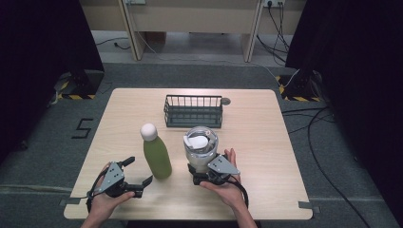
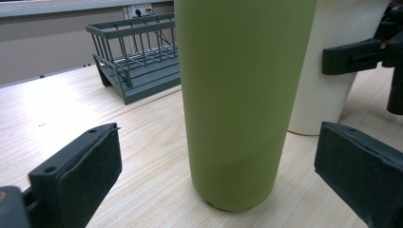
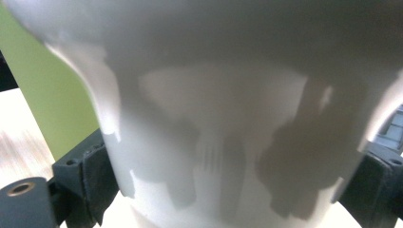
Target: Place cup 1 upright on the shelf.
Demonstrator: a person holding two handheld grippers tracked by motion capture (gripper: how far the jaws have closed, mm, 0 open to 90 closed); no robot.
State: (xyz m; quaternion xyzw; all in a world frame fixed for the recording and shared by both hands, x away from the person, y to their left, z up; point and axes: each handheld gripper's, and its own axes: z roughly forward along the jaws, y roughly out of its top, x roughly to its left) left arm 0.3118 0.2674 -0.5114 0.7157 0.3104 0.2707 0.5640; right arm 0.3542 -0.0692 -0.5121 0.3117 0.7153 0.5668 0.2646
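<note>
Gripping white tumbler (image 1: 200, 148) low in right tool (image 1: 207, 176); risks tipping against green bottle (image 1: 156, 154) just beside. Left tool (image 1: 135, 176) spread wide, empty, facing bottle.

We are looking at a matte lime-green bottle (image 1: 157, 159) wearing a white rounded cap (image 1: 148, 131), and beside it a white tumbler (image 1: 200, 148) showing pale grey blotchy shapes on its wall, with a white lid. The wire rack (image 1: 193, 111) is showing dark grey-green. The counter (image 1: 256, 137) is showing light wood with fine grain. Each hand-held gripper, left (image 1: 138, 175) and right (image 1: 204, 173), is showing black jaws and a grey plate.
</note>
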